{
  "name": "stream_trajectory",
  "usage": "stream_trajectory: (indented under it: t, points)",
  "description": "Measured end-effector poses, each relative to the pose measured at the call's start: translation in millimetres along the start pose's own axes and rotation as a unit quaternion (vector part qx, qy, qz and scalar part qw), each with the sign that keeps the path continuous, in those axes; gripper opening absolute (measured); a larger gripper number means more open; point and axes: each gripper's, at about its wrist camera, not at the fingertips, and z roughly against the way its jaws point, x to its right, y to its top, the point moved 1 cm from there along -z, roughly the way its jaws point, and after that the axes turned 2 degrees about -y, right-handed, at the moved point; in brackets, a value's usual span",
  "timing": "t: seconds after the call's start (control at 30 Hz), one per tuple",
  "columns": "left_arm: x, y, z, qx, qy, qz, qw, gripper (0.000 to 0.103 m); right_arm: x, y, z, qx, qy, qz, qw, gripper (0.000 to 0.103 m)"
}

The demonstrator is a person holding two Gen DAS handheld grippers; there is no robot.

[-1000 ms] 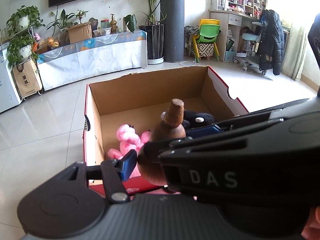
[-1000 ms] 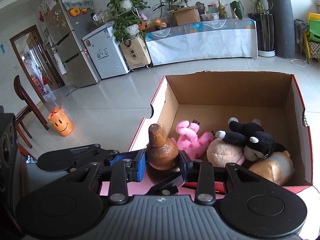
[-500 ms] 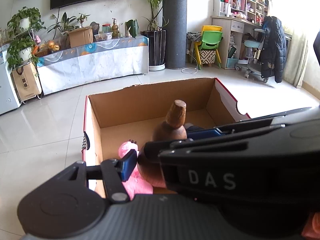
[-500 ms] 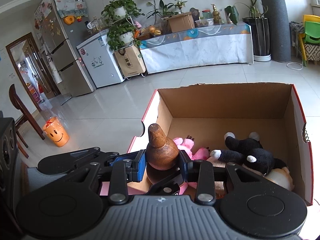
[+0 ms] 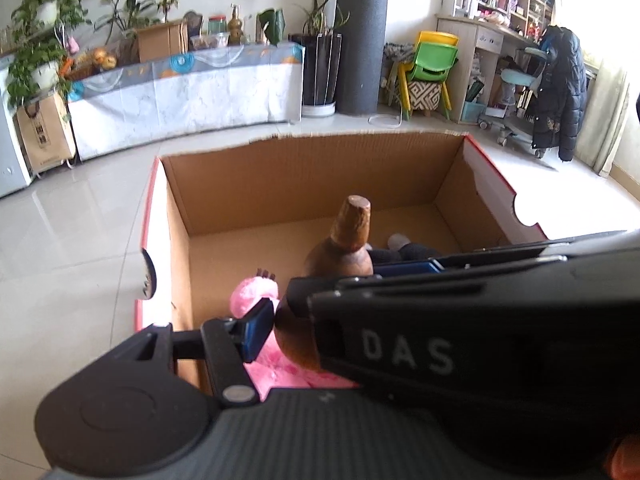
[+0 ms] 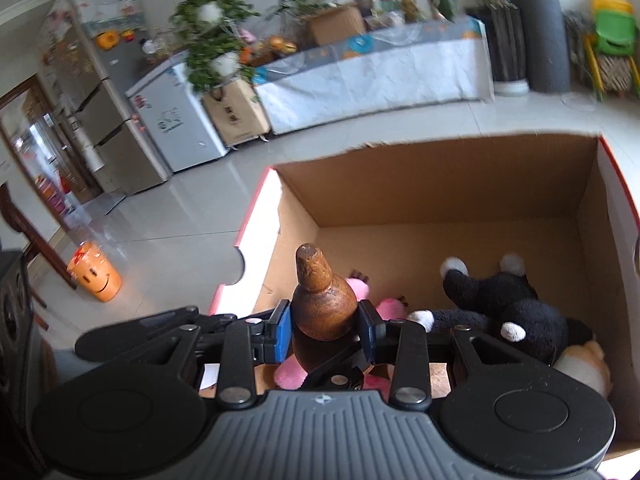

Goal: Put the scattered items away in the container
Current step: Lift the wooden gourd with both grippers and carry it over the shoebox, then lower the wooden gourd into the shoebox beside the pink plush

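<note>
The wooden gourd (image 6: 323,305) stands neck-up between both our grippers' jaws, which are clamped on its belly, above the near-left corner of the cardboard box (image 6: 440,184), over the pink plush (image 5: 256,294), so we need only lower it.

Glossy pale tiled floor (image 5: 72,240) is reflecting daylight. Potted plants (image 5: 44,36) are crowding a cloth-draped counter (image 5: 188,92) along the white wall, beside a dark pillar (image 5: 360,36) and small green chair (image 5: 434,60).
</note>
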Motion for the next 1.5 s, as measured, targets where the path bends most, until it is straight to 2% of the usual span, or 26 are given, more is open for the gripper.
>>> stream_trajectory:
  t: [0.13, 0.3, 0.43, 0.63, 0.83, 0.93, 1.03, 1.1, 1.33, 1.43, 1.5]
  points:
    - [-3.7, -4.1, -18.0, -0.031, -0.005, 0.008, 0.9995, 0.056, 10.8, -1.3, -18.2, -0.026, -0.009, -0.023, 0.999, 0.037]
    - [-14.2, -9.8, -30.0, -0.049, 0.0, 0.028, 0.9984, 0.057, 17.0, -3.7, -30.7, -0.037, -0.01, -0.047, 0.998, 0.037]
    - [-24.2, -14.3, -35.7, -0.055, -0.009, 0.056, 0.9968, 0.059, 19.0, -3.2, -35.2, -0.039, -0.012, -0.054, 0.998, 0.037]
    - [-27.0, -15.3, -35.4, -0.056, -0.01, 0.055, 0.9969, 0.059, 20.6, -2.7, -33.6, -0.037, -0.012, -0.06, 0.997, 0.037]
    - [-34.7, -15.0, -34.9, -0.056, -0.011, 0.088, 0.9945, 0.06, 19.4, 1.5, -32.9, -0.028, -0.005, -0.076, 0.997, 0.037]
    - [-47.6, -15.9, -37.7, -0.058, -0.024, 0.142, 0.9879, 0.062, 17.1, 2.8, -30.1, -0.021, -0.007, -0.067, 0.998, 0.037]
    - [-47.0, -14.0, -37.4, -0.06, -0.021, 0.135, 0.9888, 0.062, 15.1, 3.3, -29.1, -0.02, -0.011, -0.058, 0.998, 0.037]
    - [-47.6, -12.0, -34.5, -0.06, -0.01, 0.14, 0.9882, 0.071, 16.1, 3.8, -27.7, -0.016, -0.022, -0.06, 0.998, 0.037]
    - [-45.9, -3.7, -21.3, -0.042, -0.01, 0.139, 0.9893, 0.085, 24.8, 8.1, -15.6, 0.017, -0.065, -0.072, 0.995, 0.037]
    - [-43.3, -1.9, -15.4, -0.033, 0.011, 0.128, 0.9911, 0.096, 30.0, 9.6, -9.7, 0.027, -0.091, -0.075, 0.993, 0.037]
    - [-42.8, -0.1, -12.3, -0.03, 0.016, 0.127, 0.9913, 0.098, 32.8, 10.1, -6.9, 0.027, -0.095, -0.082, 0.992, 0.037]
